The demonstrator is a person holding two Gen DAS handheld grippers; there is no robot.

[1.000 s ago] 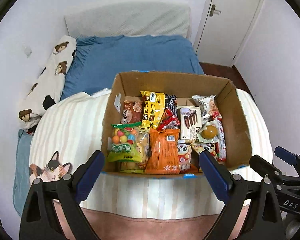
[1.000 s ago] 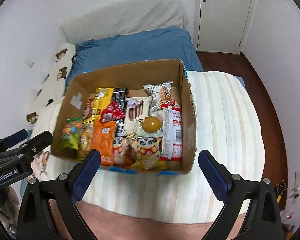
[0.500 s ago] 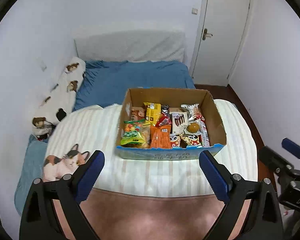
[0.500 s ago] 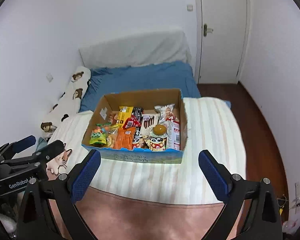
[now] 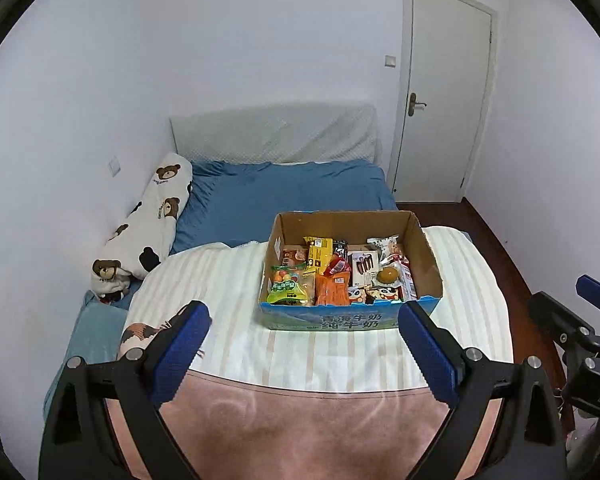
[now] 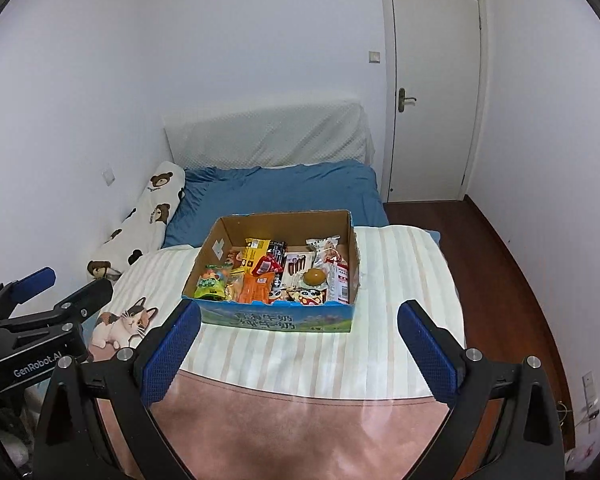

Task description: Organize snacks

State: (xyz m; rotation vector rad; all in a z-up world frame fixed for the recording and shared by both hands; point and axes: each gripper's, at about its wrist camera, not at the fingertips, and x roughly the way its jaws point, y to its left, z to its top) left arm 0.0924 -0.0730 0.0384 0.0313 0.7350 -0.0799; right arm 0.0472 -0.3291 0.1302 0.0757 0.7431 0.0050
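A cardboard box (image 5: 428, 248) with a blue printed front stands on the striped blanket of a bed; it also shows in the right wrist view (image 6: 276, 320). It is full of snack packets, among them a green candy bag (image 5: 287, 290), an orange packet (image 5: 332, 290) and a round brown bun (image 6: 314, 277). My left gripper (image 5: 304, 356) is open and empty, well back from the box. My right gripper (image 6: 298, 354) is open and empty too, also back from the box. Each gripper shows at the edge of the other's view.
A bear-print bolster (image 5: 146, 224) lies along the left wall. A blue sheet (image 5: 284, 196) covers the far half of the bed. A white door (image 6: 432, 92) and wooden floor (image 6: 496, 256) lie to the right. A cat-print cushion (image 6: 124, 322) sits at the near left.
Both grippers have pulled back and up from right over the box, so the box looks much smaller and the whole bed and room show. Both stay open.
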